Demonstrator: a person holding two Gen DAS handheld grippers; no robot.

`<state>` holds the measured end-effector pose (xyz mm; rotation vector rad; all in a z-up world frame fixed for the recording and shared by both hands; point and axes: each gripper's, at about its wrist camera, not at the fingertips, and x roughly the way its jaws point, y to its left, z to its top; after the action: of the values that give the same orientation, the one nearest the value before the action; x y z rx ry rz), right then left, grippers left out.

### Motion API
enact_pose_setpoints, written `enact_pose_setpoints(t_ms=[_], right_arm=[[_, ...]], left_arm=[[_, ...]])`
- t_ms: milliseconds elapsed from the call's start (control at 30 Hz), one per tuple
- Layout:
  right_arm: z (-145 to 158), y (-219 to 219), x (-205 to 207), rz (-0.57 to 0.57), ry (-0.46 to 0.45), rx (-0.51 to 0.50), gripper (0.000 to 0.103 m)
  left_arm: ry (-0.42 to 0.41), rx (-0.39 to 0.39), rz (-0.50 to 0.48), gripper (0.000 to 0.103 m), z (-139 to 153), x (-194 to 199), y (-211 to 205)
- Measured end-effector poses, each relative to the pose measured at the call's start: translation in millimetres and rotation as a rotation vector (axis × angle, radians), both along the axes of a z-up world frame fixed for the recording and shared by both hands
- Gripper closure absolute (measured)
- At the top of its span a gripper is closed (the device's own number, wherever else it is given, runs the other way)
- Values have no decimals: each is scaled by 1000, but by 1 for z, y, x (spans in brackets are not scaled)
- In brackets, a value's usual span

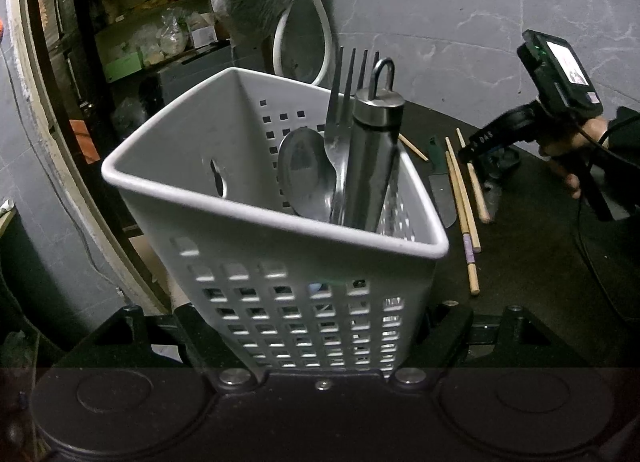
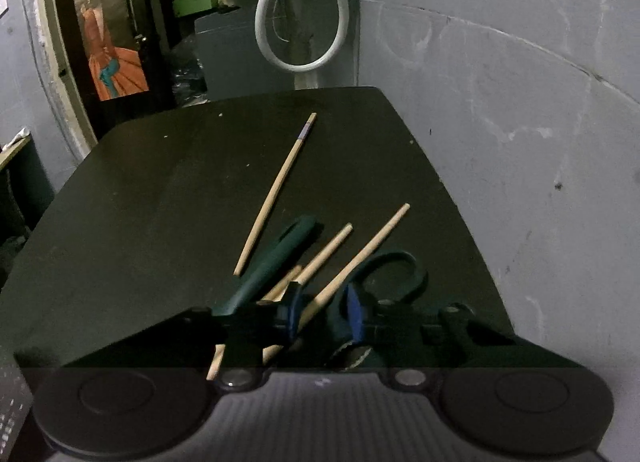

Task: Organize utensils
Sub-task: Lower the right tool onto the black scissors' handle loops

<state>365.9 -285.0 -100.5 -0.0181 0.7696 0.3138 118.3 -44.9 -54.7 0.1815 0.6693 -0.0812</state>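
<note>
My left gripper (image 1: 320,326) is shut on a white perforated basket (image 1: 256,218), one finger on each side of its lower wall. A spoon (image 1: 304,174), a fork (image 1: 344,102) and a steel tool with a hanging loop (image 1: 372,166) stand in it. On the dark table (image 2: 140,222) lie several wooden chopsticks (image 2: 280,190), a green-handled knife (image 2: 276,258) and dark-handled scissors (image 2: 404,266). My right gripper (image 2: 324,308), held by a hand, is low over this pile. Its blue pads (image 2: 354,314) stand narrowly apart with one chopstick (image 2: 360,254) between them, and no pad visibly presses on it.
A grey wall (image 2: 520,142) runs along the table's right side. A white hose loop (image 2: 304,66) hangs behind the far edge. To the left is a doorway with cluttered shelves (image 1: 160,34). The table's left half (image 2: 120,190) is bare.
</note>
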Motion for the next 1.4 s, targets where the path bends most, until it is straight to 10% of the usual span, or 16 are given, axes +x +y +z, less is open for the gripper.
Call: enact_pose_setpoints(t_ms=[633,1267,1400], right_arm=[[9,2,-81,317,98,54,70],[11,12,-82,266,92,-113,73],[13,14,-77,218,111,-110,87]], left_arm=[[-9,10,-54,23,-3,1,5],[-17,3,-82,24,-4,-1,8],[-19,3,-84,24,-4,-1,8]])
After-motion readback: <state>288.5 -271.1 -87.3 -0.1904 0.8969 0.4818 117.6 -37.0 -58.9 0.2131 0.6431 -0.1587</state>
